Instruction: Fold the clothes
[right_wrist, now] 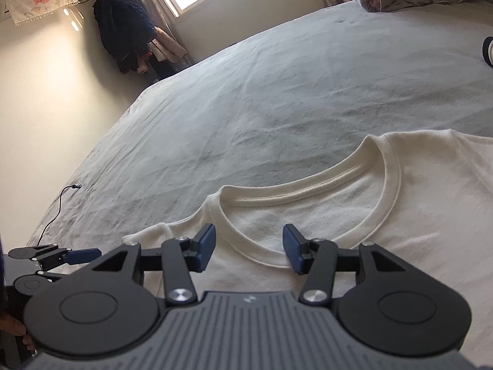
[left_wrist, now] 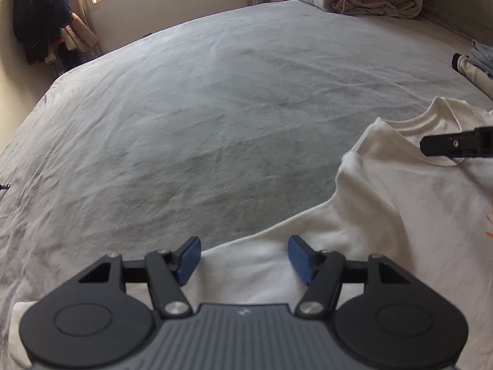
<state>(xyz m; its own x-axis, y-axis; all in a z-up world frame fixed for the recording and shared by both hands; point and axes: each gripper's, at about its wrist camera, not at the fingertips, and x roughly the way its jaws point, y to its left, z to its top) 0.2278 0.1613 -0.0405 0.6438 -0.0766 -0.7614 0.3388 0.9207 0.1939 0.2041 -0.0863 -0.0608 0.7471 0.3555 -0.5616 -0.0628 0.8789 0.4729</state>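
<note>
shirt: our white t-shirt point(right_wrist: 354, 215) lies flat on the grey bedsheet point(left_wrist: 185, 108), collar point(right_wrist: 308, 195) pointing toward the window, not folded yet as far as we can tell

left gripper point(left_wrist: 243, 257): jaws spread wide, gripping nothing, over the sleeve point(left_wrist: 308, 231) edge

right gripper point(right_wrist: 249, 248): also wide open and empty, right above the collar

risk 1: if we pinch at the collar we probably catch one layer only, so the back drags and bunches

risk 2: the sheet's soft and wrinkly, so we could easily grab it along with the sleeve

risk 3: uneven lift and we get a skewed fold
</note>
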